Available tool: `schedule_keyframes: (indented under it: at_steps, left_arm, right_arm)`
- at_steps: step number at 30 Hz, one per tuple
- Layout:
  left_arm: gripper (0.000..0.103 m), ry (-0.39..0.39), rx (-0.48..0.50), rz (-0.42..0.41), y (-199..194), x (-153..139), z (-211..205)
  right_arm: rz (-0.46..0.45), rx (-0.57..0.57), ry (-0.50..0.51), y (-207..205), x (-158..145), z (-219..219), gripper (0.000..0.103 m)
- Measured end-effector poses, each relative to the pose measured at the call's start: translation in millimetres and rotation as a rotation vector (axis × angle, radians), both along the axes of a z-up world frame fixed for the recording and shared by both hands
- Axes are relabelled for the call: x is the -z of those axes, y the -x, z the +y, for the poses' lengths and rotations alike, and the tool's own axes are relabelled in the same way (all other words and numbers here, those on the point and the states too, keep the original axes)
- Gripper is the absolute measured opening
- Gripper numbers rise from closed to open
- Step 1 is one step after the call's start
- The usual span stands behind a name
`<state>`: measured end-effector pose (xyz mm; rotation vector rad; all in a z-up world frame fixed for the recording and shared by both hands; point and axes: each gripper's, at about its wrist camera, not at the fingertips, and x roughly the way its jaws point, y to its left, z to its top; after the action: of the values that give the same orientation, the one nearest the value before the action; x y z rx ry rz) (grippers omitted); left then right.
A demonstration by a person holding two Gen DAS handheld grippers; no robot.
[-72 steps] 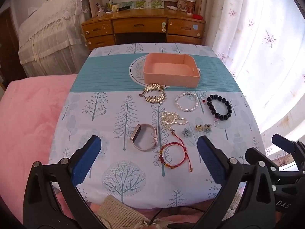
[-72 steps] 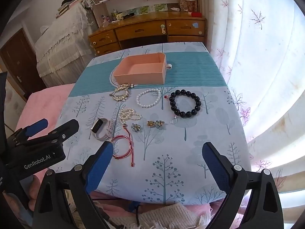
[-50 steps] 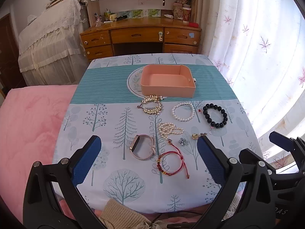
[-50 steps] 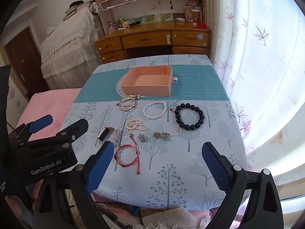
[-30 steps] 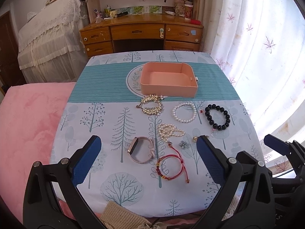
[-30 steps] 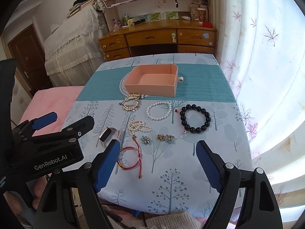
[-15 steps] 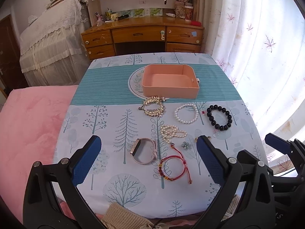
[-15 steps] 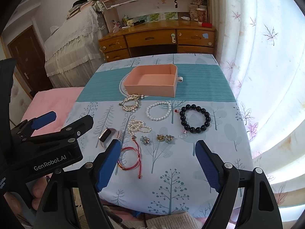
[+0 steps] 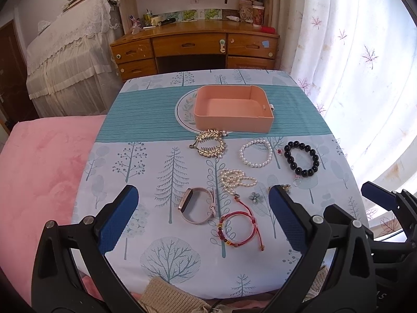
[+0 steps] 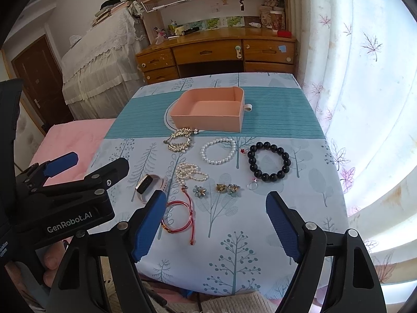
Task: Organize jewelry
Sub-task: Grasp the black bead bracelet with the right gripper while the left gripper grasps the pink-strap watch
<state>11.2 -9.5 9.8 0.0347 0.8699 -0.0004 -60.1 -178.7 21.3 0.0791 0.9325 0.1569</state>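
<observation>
On bench (image 9: 146, 120): jewelry spread before empty pink tray (image 9: 233, 112), ready for sorting. Left gripper (image 9: 202, 217), right gripper (image 10: 216, 225) fingers released, hovering, nothing grasped.

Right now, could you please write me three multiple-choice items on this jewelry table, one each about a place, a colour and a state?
1. Where is the black bead bracelet relative to the white pearl bracelet?
A. Right
B. Left
C. Inside it

2. What colour is the open box?
A. Green
B. Black
C. Peach-pink

3. What does the box hold?
A. Pearls
B. Nothing
C. A watch

Answers: 1 A, it lies on the curtain side; 2 C, its walls and floor are peach-pink; 3 B, its floor is bare.
</observation>
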Motion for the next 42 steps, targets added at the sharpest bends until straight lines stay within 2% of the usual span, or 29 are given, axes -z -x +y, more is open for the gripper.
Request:
schedule_keyframes:
  at_steps: [10,13,20,27,31,37,42]
  left_arm:
    - [0.099,0.0,0.017,0.017,-5.5,4.2,8.9]
    - [0.099,-0.024,0.008,0.036,-16.1,4.6,3.6]
    - [0.099,-0.005,0.0,0.096,-30.0,17.4,12.4]
    - [0.099,0.027,-0.015,0.222,-50.6,49.8,26.9]
    - [0.099,-0.001,-0.027,0.274,-62.0,74.2,38.3]
    - [0.099,0.007,-0.006,0.367,-72.7,111.1,47.5]
    - [0.097,0.012,0.004,0.391,-77.9,124.6,55.3]
  right_arm:
    - [0.021,-0.003,-0.001,-8.2,8.2,0.8,0.079]
    - [0.031,0.004,-0.004,-14.1,12.5,-2.1,0.078]
    - [0.061,0.035,-0.017,-27.2,22.5,-13.0,0.076]
    - [0.105,0.067,0.037,-41.3,38.9,-16.8,0.076]
    - [0.111,0.065,0.077,-45.5,46.0,-15.8,0.076]
    - [0.143,0.071,0.098,-60.8,58.6,-25.2,0.076]
    - [0.221,0.109,0.058,-93.8,74.9,-57.1,0.063]
